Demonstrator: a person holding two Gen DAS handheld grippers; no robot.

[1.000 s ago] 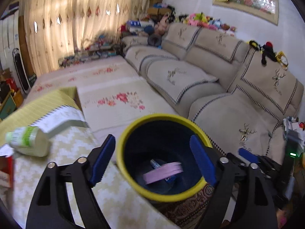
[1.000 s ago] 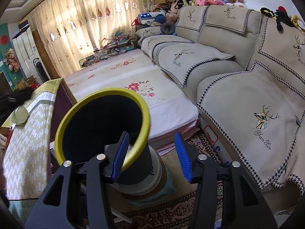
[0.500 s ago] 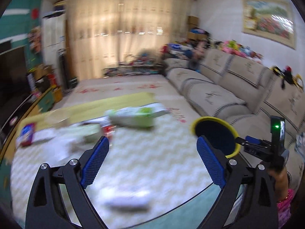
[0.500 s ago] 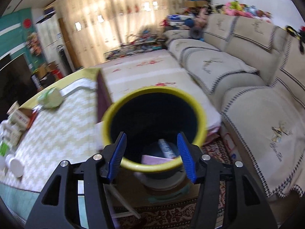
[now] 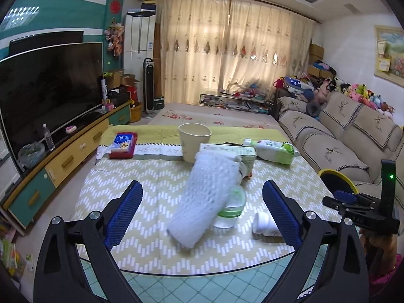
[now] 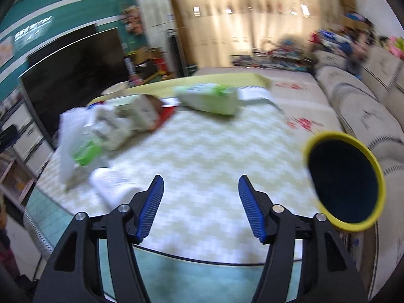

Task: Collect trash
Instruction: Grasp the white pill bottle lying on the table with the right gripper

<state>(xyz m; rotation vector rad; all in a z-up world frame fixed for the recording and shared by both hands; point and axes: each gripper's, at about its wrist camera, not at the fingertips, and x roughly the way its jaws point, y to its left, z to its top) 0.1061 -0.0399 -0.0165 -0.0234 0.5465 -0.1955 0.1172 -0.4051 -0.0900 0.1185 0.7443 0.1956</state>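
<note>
Trash lies on the table (image 5: 151, 174): a white foam net sleeve (image 5: 207, 197), a clear cup with a green lid (image 5: 231, 210), a small white bottle (image 5: 263, 224), a paper cup (image 5: 194, 141), a carton (image 5: 227, 151) and a white-and-green bottle (image 5: 274, 150). The yellow-rimmed bin (image 5: 335, 175) stands off the table's right edge. My left gripper (image 5: 202, 189) hovers before the sleeve, its jaws opening, nothing between them. In the blurred right wrist view, my right gripper (image 6: 200, 180) is over the cloth, jaws opening and empty, with the bin (image 6: 337, 135) at right.
A red-and-blue pack (image 5: 123, 144) lies at the table's far left. A television (image 5: 50, 88) on a low cabinet runs along the left. The sofa (image 5: 341, 131) lines the right. A hand holding the right gripper's body (image 5: 366, 214) shows at the right edge.
Both views have swung left from the bin to the table top. The bin now sits at the right side. Both pairs of jaws stand wider.
</note>
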